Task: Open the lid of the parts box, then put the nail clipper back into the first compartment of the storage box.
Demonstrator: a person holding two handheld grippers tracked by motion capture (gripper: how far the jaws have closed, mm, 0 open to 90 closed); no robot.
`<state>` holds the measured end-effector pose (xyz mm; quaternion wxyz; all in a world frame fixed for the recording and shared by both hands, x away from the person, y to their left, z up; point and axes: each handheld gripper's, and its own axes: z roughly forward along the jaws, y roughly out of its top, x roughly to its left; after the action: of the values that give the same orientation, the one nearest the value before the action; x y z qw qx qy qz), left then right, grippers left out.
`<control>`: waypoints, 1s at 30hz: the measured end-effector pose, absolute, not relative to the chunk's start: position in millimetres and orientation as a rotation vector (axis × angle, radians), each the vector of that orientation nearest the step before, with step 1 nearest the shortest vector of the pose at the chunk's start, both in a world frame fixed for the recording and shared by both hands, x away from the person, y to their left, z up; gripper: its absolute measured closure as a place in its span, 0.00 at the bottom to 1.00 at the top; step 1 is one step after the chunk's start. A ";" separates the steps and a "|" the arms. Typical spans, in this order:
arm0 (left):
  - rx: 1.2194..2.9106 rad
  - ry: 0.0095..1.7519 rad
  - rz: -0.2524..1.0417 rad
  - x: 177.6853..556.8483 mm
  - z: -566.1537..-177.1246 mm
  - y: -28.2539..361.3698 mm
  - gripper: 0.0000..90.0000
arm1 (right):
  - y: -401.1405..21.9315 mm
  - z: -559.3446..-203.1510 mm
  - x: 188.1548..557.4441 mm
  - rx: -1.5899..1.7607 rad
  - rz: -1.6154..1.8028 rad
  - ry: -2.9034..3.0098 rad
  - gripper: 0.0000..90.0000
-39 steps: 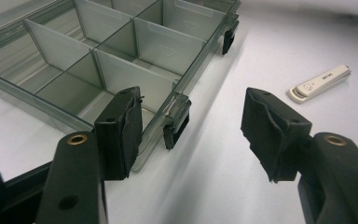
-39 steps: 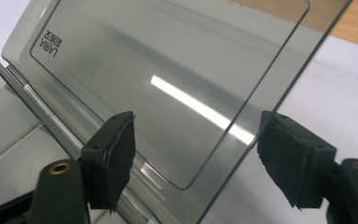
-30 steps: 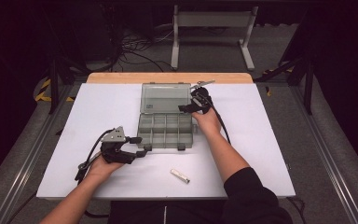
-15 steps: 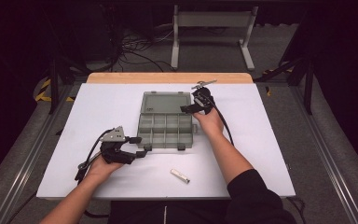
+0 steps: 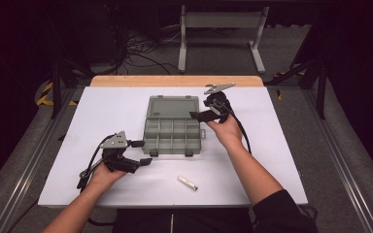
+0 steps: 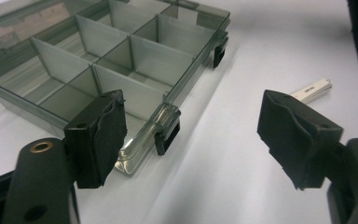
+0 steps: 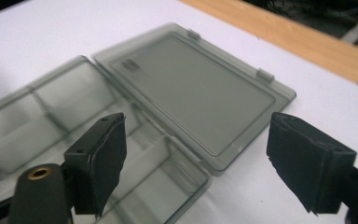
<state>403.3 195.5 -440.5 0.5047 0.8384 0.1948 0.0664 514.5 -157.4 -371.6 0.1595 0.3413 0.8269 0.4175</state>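
organizer box open, both grippers empty – small white piece next

organizer box [image 5: 174, 130] sits mid worktop [image 5: 281, 145], clear grey plastic, lid [image 5: 172, 107] folded flat back at 12 o'clock of the tray, compartments look empty. opening step reads as done, judged from lid lying flat.

right gripper [image 5: 205, 109] hovers at 3 o'clock of the lid, jaws wide, nothing between them; right gripper view looks down on lid [image 7: 193, 95] and tray compartments, a bit blurred. left gripper [image 5: 143, 152] rests at 8 o'clock of the box, just beside its front left corner, jaws wide and just been opening, nothing clamped; left gripper view shows box corner and latch [image 6: 167, 135] between the jaws but pads not pressing on it.

small white piece [image 5: 187, 182] lies on worktop at 6 o'clock of the box, apart from it, untouched; also seen past the right jaw in left gripper view [image 6: 311, 90]. can't tell what it is.

next move likely: one gripper comes to the white piece, lines jaws across its narrow side, closes, lifts, drops in a compartment. piece is thin and flat on the sheet, so low approach needed, may slip.
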 end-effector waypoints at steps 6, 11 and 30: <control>2.015 0.464 0.165 397.7 -435.9 198.0 0.20 | -165.5 -350.7 479.1 0.845 1.256 2.324 0.21; 2.000 0.472 0.178 394.5 -432.2 203.1 0.18 | -172.7 -343.6 457.4 0.801 1.288 2.321 0.19; 1.932 0.508 0.247 383.7 -420.6 237.7 0.10 | -176.2 -328.3 398.9 0.736 1.361 2.415 0.14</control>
<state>383.7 237.7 -420.6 0.5350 0.8109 0.2132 0.1038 398.9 -176.2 -328.3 0.1362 0.2542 0.8342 0.4701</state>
